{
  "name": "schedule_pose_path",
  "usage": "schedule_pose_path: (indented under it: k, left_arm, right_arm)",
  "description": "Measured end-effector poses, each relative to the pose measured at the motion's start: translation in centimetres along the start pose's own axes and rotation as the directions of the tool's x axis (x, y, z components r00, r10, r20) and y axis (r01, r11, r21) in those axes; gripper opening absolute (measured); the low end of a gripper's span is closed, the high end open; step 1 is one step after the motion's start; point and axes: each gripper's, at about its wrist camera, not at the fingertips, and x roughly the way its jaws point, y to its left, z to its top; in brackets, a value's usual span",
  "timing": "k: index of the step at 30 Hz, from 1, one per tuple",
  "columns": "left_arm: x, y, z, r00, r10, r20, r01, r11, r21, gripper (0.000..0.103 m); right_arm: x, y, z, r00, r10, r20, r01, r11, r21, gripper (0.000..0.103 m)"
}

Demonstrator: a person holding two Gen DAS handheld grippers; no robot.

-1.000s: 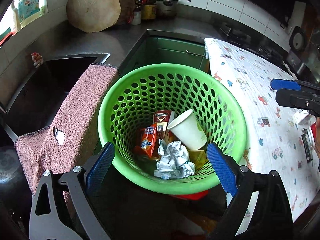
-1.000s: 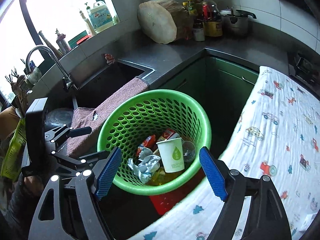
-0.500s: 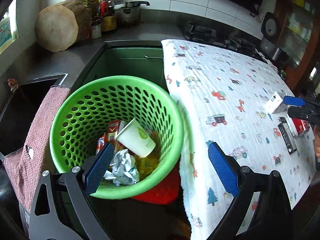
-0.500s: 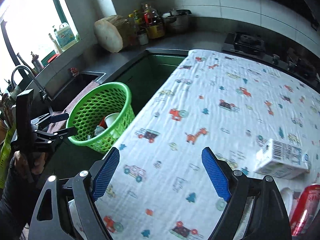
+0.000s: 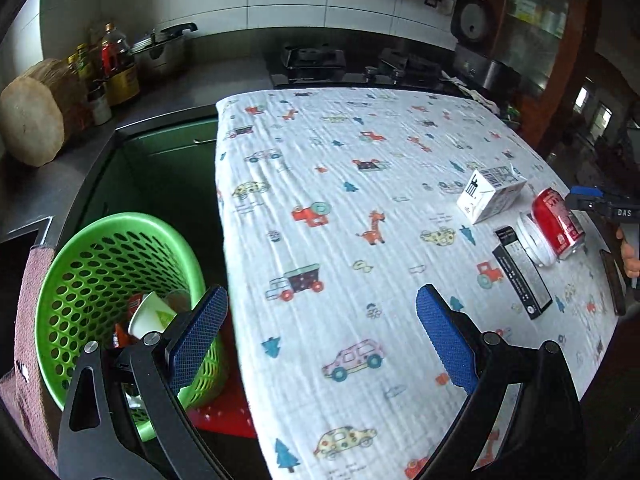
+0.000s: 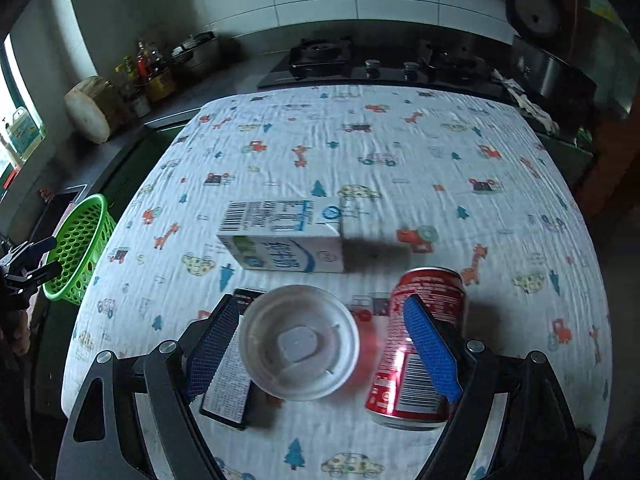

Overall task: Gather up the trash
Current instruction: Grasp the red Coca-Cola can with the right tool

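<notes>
My right gripper (image 6: pixel 320 304) hovers open over a white plastic lid (image 6: pixel 300 344) that lies flat on the cloth-covered table (image 6: pixel 360 152); the pads do not touch it. Beside the lid lies a red can (image 6: pixel 420 360) on its side, partly behind my right finger. A milk carton (image 6: pixel 284 240) lies beyond them, a black box (image 6: pixel 228 384) to the left. My left gripper (image 5: pixel 320 296) is open and empty over the table's near edge, next to the green basket (image 5: pixel 100 264), which holds a paper cup (image 5: pixel 150 318) and wrappers.
A dark counter runs along the back with a wooden block (image 5: pixel 32 128), bottles (image 5: pixel 112 64), a pot (image 5: pixel 160 48) and a gas hob (image 6: pixel 320 60). A pink towel (image 5: pixel 28 320) hangs at the sink edge left of the basket. A rice cooker (image 5: pixel 476 56) stands back right.
Both grippers have swung away from above the basket towards the table. The right one has travelled across the cloth to the lid and can; the left one now sits at the table's edge.
</notes>
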Motion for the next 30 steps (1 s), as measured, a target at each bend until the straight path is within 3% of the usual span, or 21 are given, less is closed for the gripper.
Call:
schedule_pose_path:
  k: [6,15,21,30]
  left_arm:
    - [2.1,-4.9,2.6,0.998,-0.057,-0.001,0.056,0.995,0.08,0.094]
    - [5.0,-11.4,6.3,0.993,-0.12,-0.015,0.12,0.971,0.208,0.094]
    - [6.7,-14.9,8.3,0.985,-0.168,-0.032,0.171,0.945,0.279,0.094]
    - [11.3,-19.4,10.5,0.978,-0.18,-0.105,0.208,0.891,0.403,0.094]
  right_arm:
    - [1.6,-4.9,-0.6,0.998,-0.005,-0.069,0.013,0.993,0.116,0.081]
    - [4.7,-7.1,-1.4,0.989,0.02,-0.145,0.006,0.985,0.175,0.076]
    - [6.0,-7.7,-1.6,0.984,0.033,-0.177,-0.001,0.984,0.178,0.073]
    - [6.9,-7.8,-1.5,0.976,0.071,-0.205,-0.035,0.984,0.174,0.068]
